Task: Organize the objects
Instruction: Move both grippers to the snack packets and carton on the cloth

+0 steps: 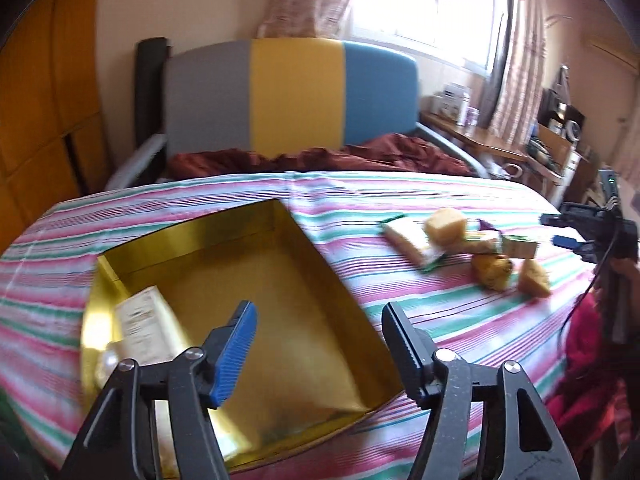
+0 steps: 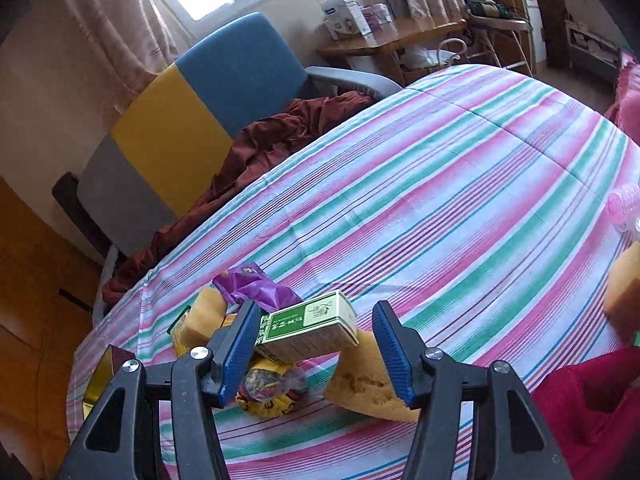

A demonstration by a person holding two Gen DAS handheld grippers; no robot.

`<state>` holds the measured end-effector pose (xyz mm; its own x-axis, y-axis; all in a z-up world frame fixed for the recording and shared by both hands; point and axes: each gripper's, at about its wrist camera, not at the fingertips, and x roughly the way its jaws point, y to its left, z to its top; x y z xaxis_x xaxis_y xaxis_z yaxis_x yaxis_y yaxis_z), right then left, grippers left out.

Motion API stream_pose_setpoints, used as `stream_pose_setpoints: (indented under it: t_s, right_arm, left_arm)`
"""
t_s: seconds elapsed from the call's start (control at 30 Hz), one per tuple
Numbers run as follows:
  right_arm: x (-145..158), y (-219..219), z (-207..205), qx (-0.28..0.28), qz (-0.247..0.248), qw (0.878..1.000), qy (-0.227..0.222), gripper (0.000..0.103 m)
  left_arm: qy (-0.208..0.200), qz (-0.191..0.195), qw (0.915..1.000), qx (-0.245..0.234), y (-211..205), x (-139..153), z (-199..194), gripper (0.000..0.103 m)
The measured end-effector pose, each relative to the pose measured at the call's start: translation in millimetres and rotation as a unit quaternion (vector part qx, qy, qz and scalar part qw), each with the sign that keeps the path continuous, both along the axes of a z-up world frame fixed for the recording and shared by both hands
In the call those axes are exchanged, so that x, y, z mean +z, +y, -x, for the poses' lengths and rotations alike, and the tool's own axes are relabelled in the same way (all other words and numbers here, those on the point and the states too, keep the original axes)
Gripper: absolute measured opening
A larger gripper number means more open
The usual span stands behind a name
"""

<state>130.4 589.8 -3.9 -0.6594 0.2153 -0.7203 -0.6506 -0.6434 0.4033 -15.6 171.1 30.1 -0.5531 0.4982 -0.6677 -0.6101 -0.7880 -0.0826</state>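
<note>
Both wrist views angled down, close over striped bedcover (image 1: 460,196), sharing item pile (image 2: 288,332)

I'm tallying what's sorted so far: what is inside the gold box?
One pale carton leans in the gold box. The near corner is hidden behind the left gripper.

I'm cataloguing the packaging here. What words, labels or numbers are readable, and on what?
Nothing reads fully.
Green box: white print on a green panel plus a calligraphic mark, too small to read.
Purple wrapper: one curly mark, maybe "G" or "5"; uncertain.
Cream box in the gold tray: lines of print, blurred.
Yellow packet: colourful print, unreadable.
Shelf boxes: print too small.
</note>
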Motion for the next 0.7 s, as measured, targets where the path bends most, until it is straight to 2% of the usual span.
stream_pose_setpoints:
  t_s: [0.13,0.3,0.5,0.7]
  right_arm:
    - [3,-11,9,0.032,-0.023,0.999,-0.011,0.060]
    - [5,-5,0,0.025,-0.003,0.999,0.021,0.060]
    - [8,4,-10,0.023,0.025,0.998,0.061,0.060]
    - [8,3,-7,0.042,0.035,0.996,0.073,0.060]
  left_arm:
    - [-0.029,-0.004,0.9991,-0.032,47,5,3,0.064]
    - [-0.077,0.009,0.9962,-0.039,103,2,20,0.064]
    - [-0.120,0.051,0.9915,-0.011,160,-24,54,0.064]
    - [-0.172,0.079,0.9808,0.045,206,-65,101,0.060]
